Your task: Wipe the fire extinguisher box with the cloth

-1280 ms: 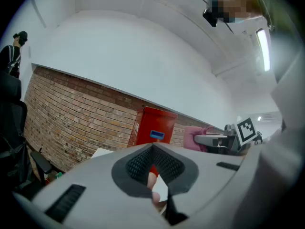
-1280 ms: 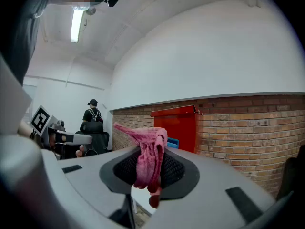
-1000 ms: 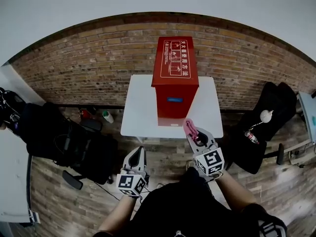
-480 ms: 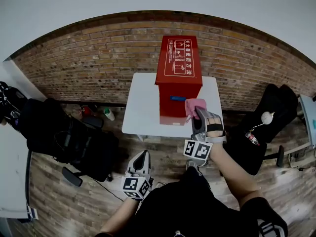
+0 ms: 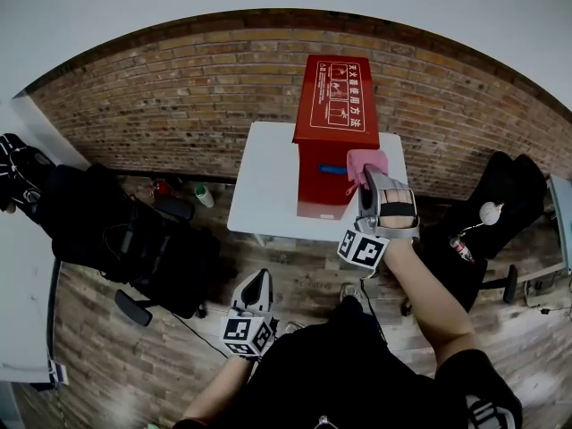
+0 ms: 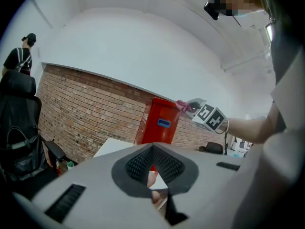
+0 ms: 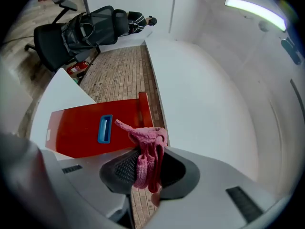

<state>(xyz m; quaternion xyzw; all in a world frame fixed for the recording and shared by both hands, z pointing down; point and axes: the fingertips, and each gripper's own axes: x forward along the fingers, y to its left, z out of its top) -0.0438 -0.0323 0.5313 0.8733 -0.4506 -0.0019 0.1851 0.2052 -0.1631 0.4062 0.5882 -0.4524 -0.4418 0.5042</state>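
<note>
Left gripper hangs low by your body, short of the desk's near edge. Its jaws are pressed together with nothing between them, so it's idle.

Right gripper is up over the near right part of the white rectangular desk, its jaws clamped on the pink knitted cloth. The cloth is bunched into a wad, and only a short tuft pokes past the fingertips (see right gripper view, cloth).

The cloth sits against the right side of the front face of the tall red metal fire extinguisher box, just beside the blue recessed handle. I can't tell whether it's touching or a hair off.

The box stands upright at the desk's far edge, right of centre, with its back to the brown brick wall.

Handling, my read: the cloth is light, soft and limp, and it will fold over rather than push. Lead with the tuft and lean in so it flattens onto the panel.

The box looks like stiff, smooth painted sheet metal, likely slick. It's tall on a small footprint, so a hard sideways shove may slide or rock it. If it needs steadying, take it with the free gripper at a side edge, not the handle slot.
</note>
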